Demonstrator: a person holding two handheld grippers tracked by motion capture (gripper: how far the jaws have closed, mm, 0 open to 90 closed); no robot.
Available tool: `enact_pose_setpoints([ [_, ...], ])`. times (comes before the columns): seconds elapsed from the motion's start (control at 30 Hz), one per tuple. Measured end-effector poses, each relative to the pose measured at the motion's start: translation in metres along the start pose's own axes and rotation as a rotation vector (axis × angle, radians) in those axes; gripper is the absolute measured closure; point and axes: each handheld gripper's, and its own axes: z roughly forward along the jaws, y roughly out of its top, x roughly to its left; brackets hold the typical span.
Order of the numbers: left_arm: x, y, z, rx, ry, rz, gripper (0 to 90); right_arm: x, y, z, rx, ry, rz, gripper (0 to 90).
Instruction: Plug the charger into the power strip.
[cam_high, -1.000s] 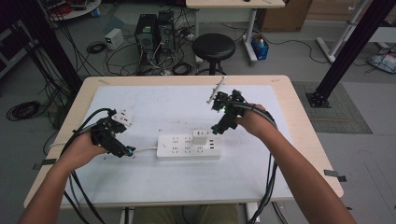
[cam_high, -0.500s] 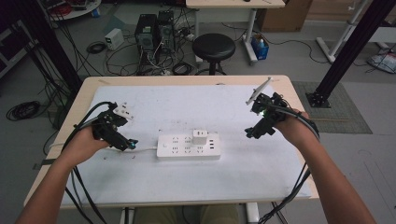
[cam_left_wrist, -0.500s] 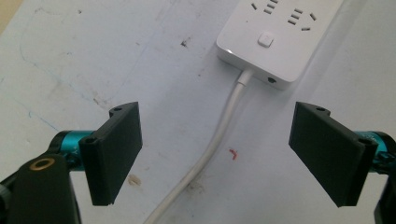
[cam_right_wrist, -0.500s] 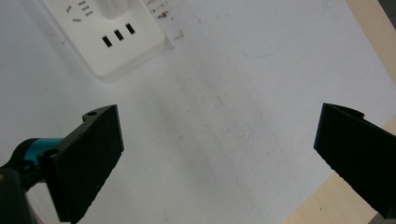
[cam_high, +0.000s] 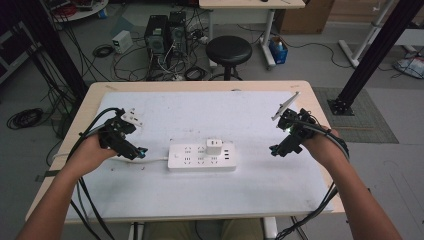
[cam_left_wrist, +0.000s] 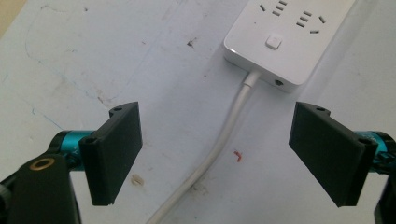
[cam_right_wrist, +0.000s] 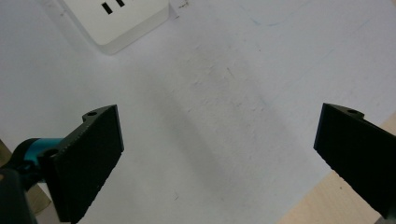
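a grey floor strewn with cables (cam_high: 30, 117) surrounds the wooden table (cam_high: 200, 86), with a black round stool (cam_high: 228, 50) and computer towers (cam_high: 165, 32) beyond.

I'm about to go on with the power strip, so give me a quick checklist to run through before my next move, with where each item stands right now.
1. Left gripper open and empty: ok, jaws wide apart, straddling the white cord without touching it.
2. Right gripper open and empty: ok, nothing between the jaws.
3. Right gripper clear of the power strip: ok, it is well off to the strip's right.
4. White charger sitting on the strip: ok, it stands on top of it; whether it is fully pushed in, cannot tell.
5. Strip lying flat on the white mat: ok.
6. Strip switched on: cannot tell from its button.
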Motion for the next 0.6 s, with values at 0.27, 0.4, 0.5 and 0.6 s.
enact_pose_setpoints([
  [0.27,-0.004,-0.003,0.002,-0.001,0.005,-0.010,17.3,0.003,-0.003,0.007,-0.004,0.007,0.021,0.8],
  [0.4,-0.005,-0.005,0.005,0.001,0.002,-0.010,17.3,0.003,-0.006,0.011,-0.006,0.015,0.024,0.8],
  [0.5,-0.004,-0.005,0.006,0.005,0.002,-0.015,17.3,0.004,-0.008,0.014,-0.009,0.018,0.037,0.7],
  [0.6,-0.002,-0.005,0.006,-0.001,0.003,-0.016,17.3,0.003,-0.011,0.018,-0.009,0.026,0.041,0.8],
])
